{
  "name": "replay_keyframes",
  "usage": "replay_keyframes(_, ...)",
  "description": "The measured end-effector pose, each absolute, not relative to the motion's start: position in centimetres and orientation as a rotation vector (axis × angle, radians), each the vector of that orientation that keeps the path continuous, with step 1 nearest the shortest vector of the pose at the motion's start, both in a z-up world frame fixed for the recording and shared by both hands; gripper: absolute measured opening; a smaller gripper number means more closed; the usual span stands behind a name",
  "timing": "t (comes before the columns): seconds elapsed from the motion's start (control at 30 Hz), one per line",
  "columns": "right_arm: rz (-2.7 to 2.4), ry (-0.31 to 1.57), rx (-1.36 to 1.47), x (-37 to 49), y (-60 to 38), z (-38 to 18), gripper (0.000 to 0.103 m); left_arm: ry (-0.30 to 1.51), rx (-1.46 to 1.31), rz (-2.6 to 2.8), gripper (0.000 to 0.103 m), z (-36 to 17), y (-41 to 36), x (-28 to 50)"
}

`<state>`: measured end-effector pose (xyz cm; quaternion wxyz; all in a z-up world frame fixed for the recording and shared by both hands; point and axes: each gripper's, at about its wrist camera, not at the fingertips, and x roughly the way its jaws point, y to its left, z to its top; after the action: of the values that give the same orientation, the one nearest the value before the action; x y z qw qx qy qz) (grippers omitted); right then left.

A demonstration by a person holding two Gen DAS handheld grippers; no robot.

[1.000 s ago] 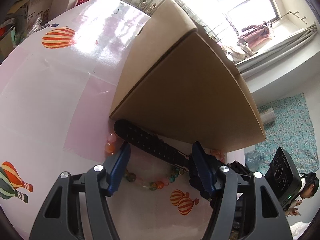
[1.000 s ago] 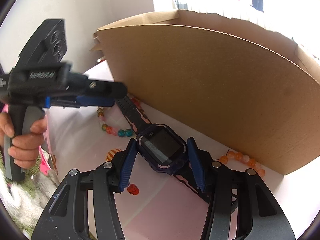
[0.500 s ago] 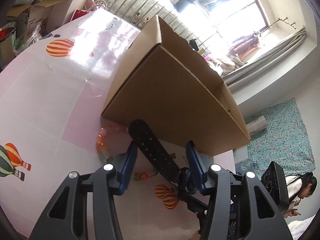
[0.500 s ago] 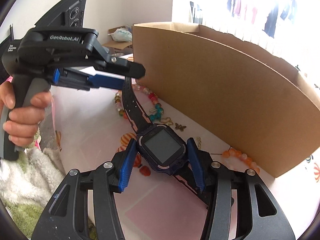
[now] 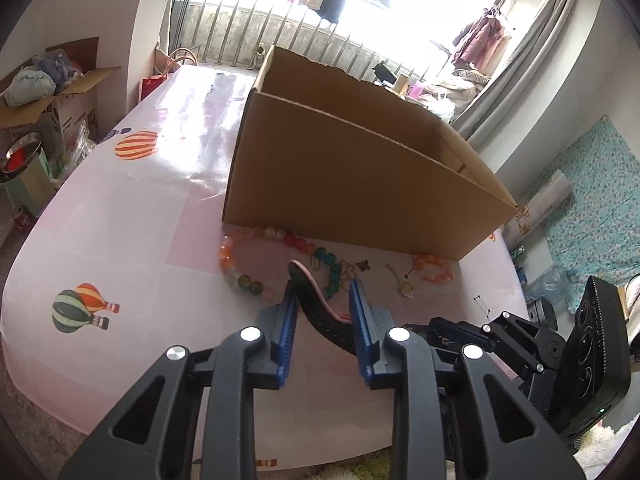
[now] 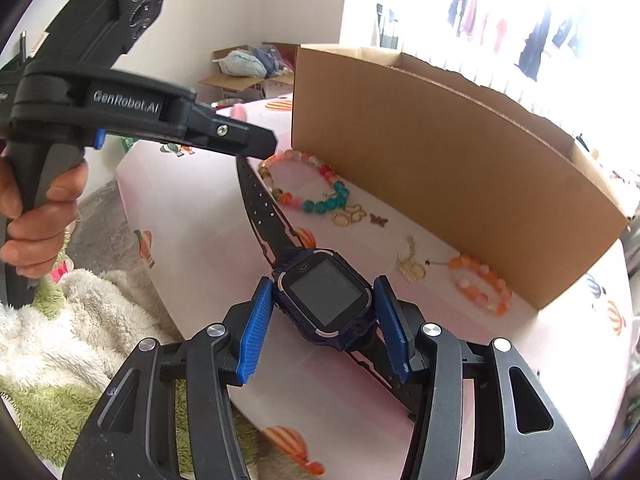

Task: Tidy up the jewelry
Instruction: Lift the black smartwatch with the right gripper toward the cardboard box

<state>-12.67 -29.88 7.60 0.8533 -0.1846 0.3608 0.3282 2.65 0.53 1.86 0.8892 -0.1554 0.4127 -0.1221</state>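
In the left wrist view our left gripper (image 5: pixel 324 328) is narrowed onto the watch strap (image 5: pixel 316 304), its blue pads touching or nearly touching the band, raised above the table (image 5: pixel 120 240) near its front edge, with the bead bracelet (image 5: pixel 244 256) and small charms lying along the foot of the cardboard box (image 5: pixel 360 184). In the right wrist view our right gripper (image 6: pixel 324 320) clamps the watch (image 6: pixel 324 296) by its case sides, so we judge that we are carrying it. The next move calls for lifting both ends over the box wall together.
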Motion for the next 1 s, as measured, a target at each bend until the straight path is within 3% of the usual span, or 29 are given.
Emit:
replay_keyframes(0.1, 0.653, 0.769, -0.389, -12.7, -29.5, 7.5, 0.048, 0.893, -0.288, -0.203, 0.011, 0.7, 0.6, 2.6)
replay_keyframes(0.37, 0.605, 0.79, -0.394, -11.6, -28.2, 7.7, 0.049, 0.906, -0.309, -0.196, 0.007, -0.6, 1.6, 2.4)
replay_keyframes(0.53, 0.569, 0.799, -0.425, -12.3, -28.7, 7.8, 0.06, 0.906, -0.297, -0.184, 0.006, -0.8, 1.6, 2.3)
replay_keyframes(0.7, 0.506, 0.857, -0.402, -12.0, -31.1, 7.6, 0.06, 0.918, -0.299, -0.166, 0.006, -1.3, 1.9, 2.3)
replay_keyframes(1.0, 0.398, 0.996, -0.004, -9.7, -37.9, 7.8, 0.058, 0.938, -0.285, -0.147, 0.006, -1.8, 1.9, 2.4)
